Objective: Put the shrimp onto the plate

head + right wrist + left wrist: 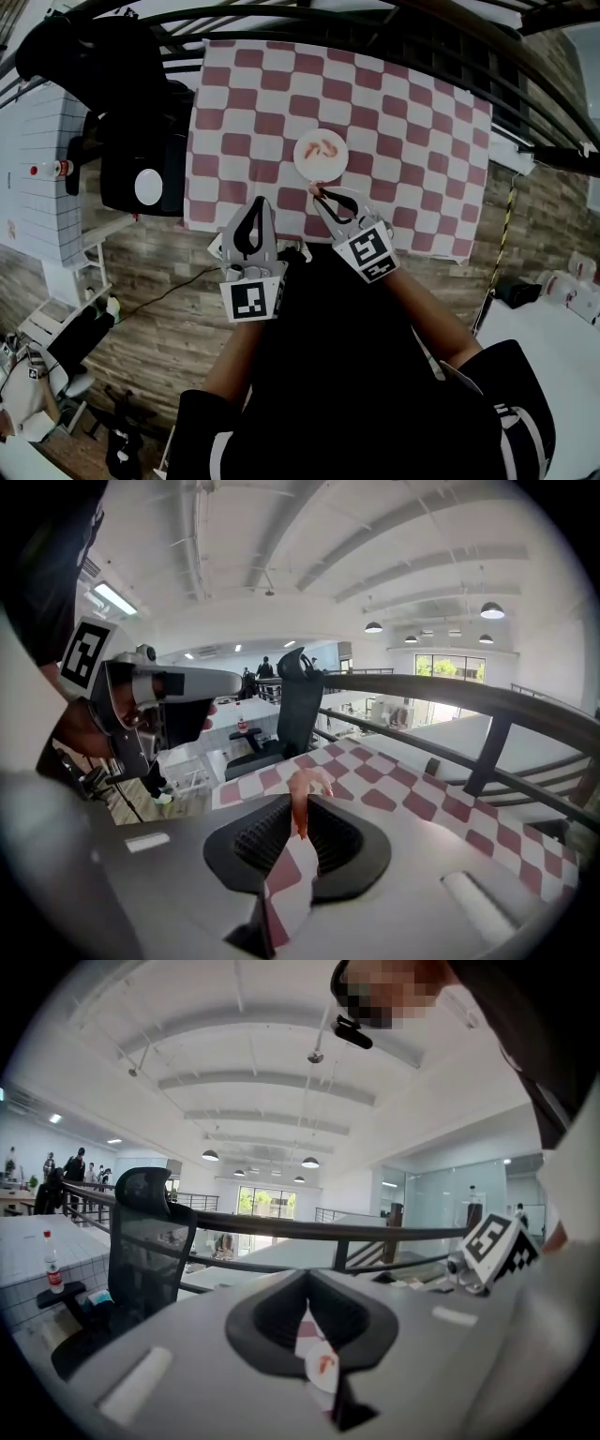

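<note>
A white plate (pixel 302 165) lies on the red-and-white checked tablecloth (pixel 412 141), with a pink shrimp (pixel 323 148) on it. My right gripper (pixel 319 194) hovers just short of the plate's near rim, shut on another shrimp (pixel 315 189). In the right gripper view that shrimp (pixel 305 786) sticks up from between the jaws, above the checked cloth (pixel 412 799). My left gripper (pixel 258 202) is at the table's near edge, left of the right one, jaws closed and holding nothing. Through its narrow slit I see the plate (pixel 328 1384).
A black office chair (pixel 141 122) stands against the table's left side. Beyond it is a white tiled side table (pixel 42 131) with a bottle (pixel 47 170). A dark railing (pixel 375 23) crosses above the table's far edge. Wooden floor lies below the near edge.
</note>
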The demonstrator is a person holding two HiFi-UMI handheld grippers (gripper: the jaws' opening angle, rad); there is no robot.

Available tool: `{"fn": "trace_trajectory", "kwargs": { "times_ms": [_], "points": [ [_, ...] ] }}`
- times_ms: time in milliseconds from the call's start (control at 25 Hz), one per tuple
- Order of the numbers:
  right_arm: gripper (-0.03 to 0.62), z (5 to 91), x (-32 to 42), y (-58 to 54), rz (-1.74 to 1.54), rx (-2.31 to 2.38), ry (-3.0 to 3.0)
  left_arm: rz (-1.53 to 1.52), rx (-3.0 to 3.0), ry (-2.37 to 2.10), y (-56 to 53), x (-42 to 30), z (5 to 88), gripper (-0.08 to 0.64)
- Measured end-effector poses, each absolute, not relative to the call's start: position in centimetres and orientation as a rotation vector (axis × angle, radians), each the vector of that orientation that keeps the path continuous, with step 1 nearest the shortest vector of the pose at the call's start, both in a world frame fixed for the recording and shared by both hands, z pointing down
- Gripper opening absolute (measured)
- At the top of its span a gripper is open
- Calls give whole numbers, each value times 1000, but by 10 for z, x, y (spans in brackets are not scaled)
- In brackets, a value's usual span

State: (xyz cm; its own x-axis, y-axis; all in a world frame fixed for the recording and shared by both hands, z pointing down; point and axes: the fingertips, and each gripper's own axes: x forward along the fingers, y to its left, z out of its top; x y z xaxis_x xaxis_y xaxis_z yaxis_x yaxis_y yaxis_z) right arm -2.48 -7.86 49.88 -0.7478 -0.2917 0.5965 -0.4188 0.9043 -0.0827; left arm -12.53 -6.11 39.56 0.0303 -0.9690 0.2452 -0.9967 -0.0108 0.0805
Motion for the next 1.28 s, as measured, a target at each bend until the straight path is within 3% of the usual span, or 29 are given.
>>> {"fn": "trace_trajectory", "kwargs": {
  "times_ms": [360,1280],
  "points": [
    [55,559,-28,-101,93,334,-2403,192,2028,-2064,-84,-126,408,9],
    [55,679,-22,-127,76,87,-2184,285,1854,-2108,-80,-127,435,9]
  ]
}}
